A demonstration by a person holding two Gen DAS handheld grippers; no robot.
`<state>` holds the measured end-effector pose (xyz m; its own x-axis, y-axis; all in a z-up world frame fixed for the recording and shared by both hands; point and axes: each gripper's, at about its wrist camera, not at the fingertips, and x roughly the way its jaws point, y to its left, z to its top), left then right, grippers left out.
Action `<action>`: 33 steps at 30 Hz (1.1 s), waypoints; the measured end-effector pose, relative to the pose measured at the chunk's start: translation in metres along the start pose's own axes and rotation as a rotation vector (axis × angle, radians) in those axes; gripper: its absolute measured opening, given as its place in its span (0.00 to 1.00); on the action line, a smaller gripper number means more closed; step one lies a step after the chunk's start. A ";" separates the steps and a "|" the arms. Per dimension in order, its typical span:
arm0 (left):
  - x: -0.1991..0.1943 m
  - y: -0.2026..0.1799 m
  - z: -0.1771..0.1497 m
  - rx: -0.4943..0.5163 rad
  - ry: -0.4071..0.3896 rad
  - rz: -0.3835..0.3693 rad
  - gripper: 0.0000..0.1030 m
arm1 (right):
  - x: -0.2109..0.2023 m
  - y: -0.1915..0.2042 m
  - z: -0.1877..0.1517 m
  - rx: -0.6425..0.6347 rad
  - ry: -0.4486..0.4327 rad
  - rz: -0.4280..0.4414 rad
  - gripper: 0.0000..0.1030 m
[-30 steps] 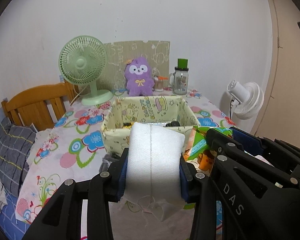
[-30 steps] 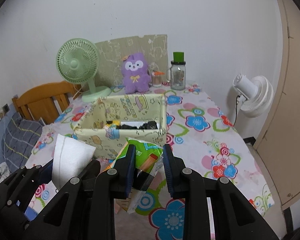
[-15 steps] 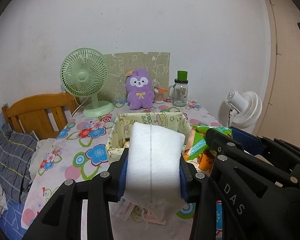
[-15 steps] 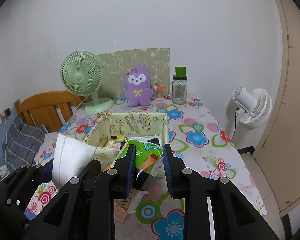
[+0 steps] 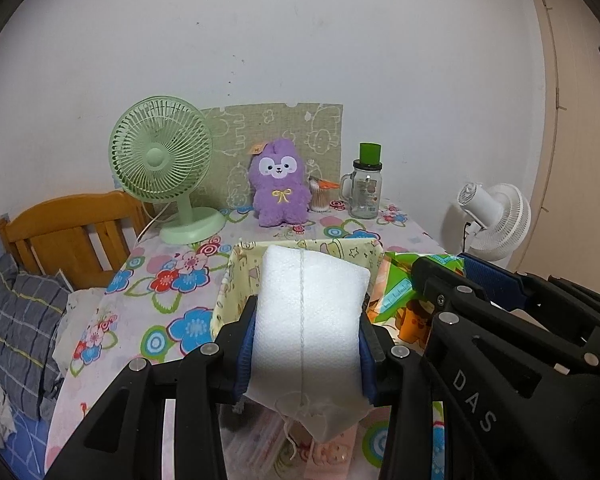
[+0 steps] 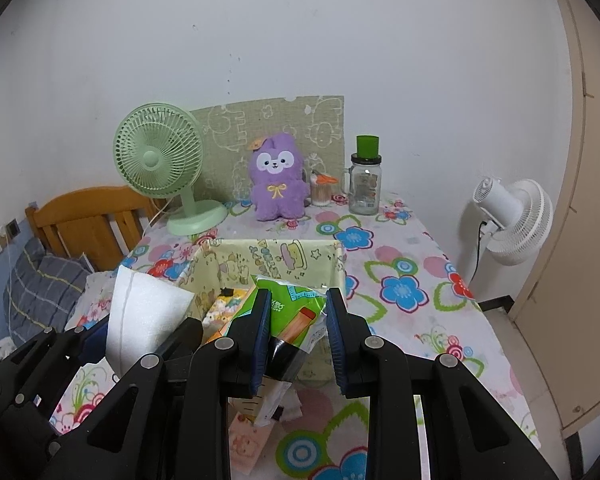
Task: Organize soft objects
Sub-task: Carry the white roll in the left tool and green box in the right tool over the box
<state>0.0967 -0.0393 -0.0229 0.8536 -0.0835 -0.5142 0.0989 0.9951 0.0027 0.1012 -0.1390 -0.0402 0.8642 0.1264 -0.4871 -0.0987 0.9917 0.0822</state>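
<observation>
My left gripper (image 5: 308, 314) is shut on a white soft pack (image 5: 308, 320), held above the near part of the floral table (image 6: 400, 292). The same white pack (image 6: 144, 312) shows at the lower left of the right wrist view. Beside it, my right gripper (image 6: 299, 308) is shut on a green printed packet (image 6: 290, 304), whose clear end hangs below the pads. This green packet (image 5: 400, 292) also appears right of the white pack. Just beyond both grippers stands a yellow fabric box (image 6: 276, 256) with small items inside. The white pack hides most of the yellow fabric box (image 5: 236, 280) in the left wrist view.
At the table's back stand a green desk fan (image 6: 160, 168), a purple plush toy (image 6: 276, 180) and a glass jar with a green lid (image 6: 365, 184). A white fan (image 6: 512, 220) stands right of the table, a wooden chair (image 6: 88, 220) to the left. Pink packets (image 6: 252, 436) lie under the grippers.
Both grippers have risen and come slightly closer to the yellow box, each keeping its load. The box now sits lower in both views.
</observation>
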 end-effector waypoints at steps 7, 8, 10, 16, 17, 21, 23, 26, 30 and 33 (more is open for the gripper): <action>0.021 0.006 0.012 0.004 0.007 -0.003 0.42 | 0.020 0.001 0.014 -0.001 0.008 0.004 0.29; 0.025 0.007 0.013 0.005 0.009 -0.003 0.42 | 0.023 0.001 0.015 -0.002 0.010 0.004 0.29; 0.032 0.008 0.016 0.005 0.014 -0.004 0.42 | 0.030 0.002 0.018 -0.003 0.013 0.004 0.29; 0.053 0.015 0.027 0.006 0.022 -0.006 0.42 | 0.051 0.003 0.027 0.001 0.024 0.012 0.29; 0.055 0.015 0.028 0.007 0.024 -0.006 0.42 | 0.054 0.003 0.029 0.002 0.025 0.013 0.29; 0.069 0.017 0.034 0.013 0.029 -0.003 0.42 | 0.067 0.002 0.034 0.006 0.029 0.018 0.29; 0.077 0.018 0.035 0.015 0.035 -0.004 0.42 | 0.075 0.002 0.036 0.006 0.032 0.018 0.29; 0.087 0.020 0.037 0.015 0.045 -0.006 0.42 | 0.086 0.000 0.037 0.010 0.043 0.023 0.29; 0.101 0.023 0.037 0.006 0.058 -0.005 0.42 | 0.101 -0.003 0.038 0.020 0.058 0.028 0.29; 0.111 0.024 0.036 0.000 0.073 -0.006 0.43 | 0.110 -0.003 0.039 0.014 0.068 0.028 0.29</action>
<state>0.2118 -0.0262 -0.0493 0.8132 -0.0856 -0.5757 0.1042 0.9946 -0.0006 0.2160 -0.1291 -0.0602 0.8255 0.1558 -0.5425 -0.1151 0.9874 0.1083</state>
